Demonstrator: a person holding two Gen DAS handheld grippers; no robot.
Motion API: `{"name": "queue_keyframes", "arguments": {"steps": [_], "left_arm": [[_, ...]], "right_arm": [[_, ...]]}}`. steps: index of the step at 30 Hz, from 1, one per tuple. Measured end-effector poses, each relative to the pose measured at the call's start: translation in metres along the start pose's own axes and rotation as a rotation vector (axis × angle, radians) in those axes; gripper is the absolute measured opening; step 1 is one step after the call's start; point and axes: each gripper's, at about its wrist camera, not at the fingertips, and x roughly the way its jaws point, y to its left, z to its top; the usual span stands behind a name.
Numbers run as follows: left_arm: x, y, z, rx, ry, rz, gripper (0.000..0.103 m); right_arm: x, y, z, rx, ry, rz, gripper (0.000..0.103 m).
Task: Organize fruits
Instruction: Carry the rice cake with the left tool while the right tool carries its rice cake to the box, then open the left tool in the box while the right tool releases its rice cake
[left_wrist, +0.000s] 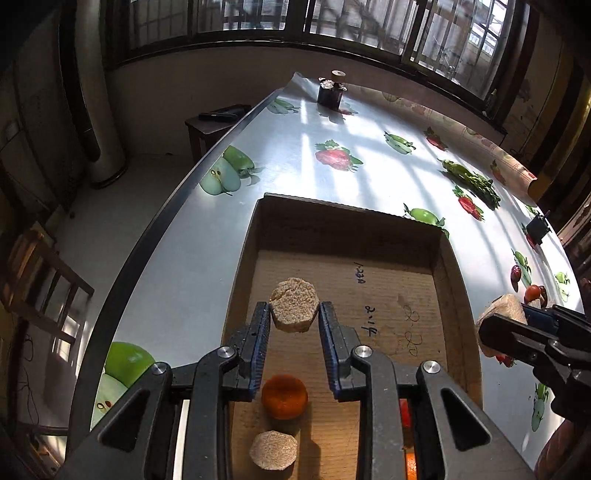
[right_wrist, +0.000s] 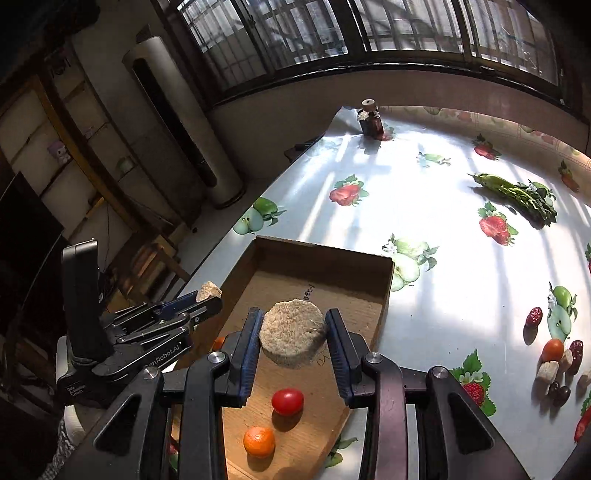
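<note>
Two tan cakes, one clamped in left gripper (left_wrist: 294, 314), one in right gripper (right_wrist: 293, 338)

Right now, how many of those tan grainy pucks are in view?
3. One is gripped by the left gripper above the cardboard box, one by the right gripper, and one lies on the box floor beside an orange fruit. Others may be hidden under the jaws.

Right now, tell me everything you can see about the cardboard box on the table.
The cardboard box is a shallow, open-topped brown tray with low walls and handwriting on its floor. It lies flat on the fruit-print tablecloth near the table's left edge. Inside lie a red tomato, an orange tangerine and a beige puck. Both claws hold similar pucks above it.
</note>
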Motion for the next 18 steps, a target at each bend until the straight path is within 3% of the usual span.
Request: {"name": "queue_keyframes", "arguments": {"steps": [4, 10, 18], "left_arm": [[0.026, 0.000, -0.001, -0.005, 0.043, 0.017, 0.026], [0.042, 0.000, -0.005, -0.005, 0.085, 0.025, 0.026], [0.030, 0.002, -0.005, -0.031, 0.056, 0.028, 0.028]], "right_arm": [[0.039, -0.005, -0.015, -0.018, 0.048, -0.023, 0.038], [0.060, 0.004, -0.026, -0.061, 0.080, -0.031, 0.038], [0.076, 0.011, -0.033, -0.090, 0.099, -0.053, 0.039]]}}
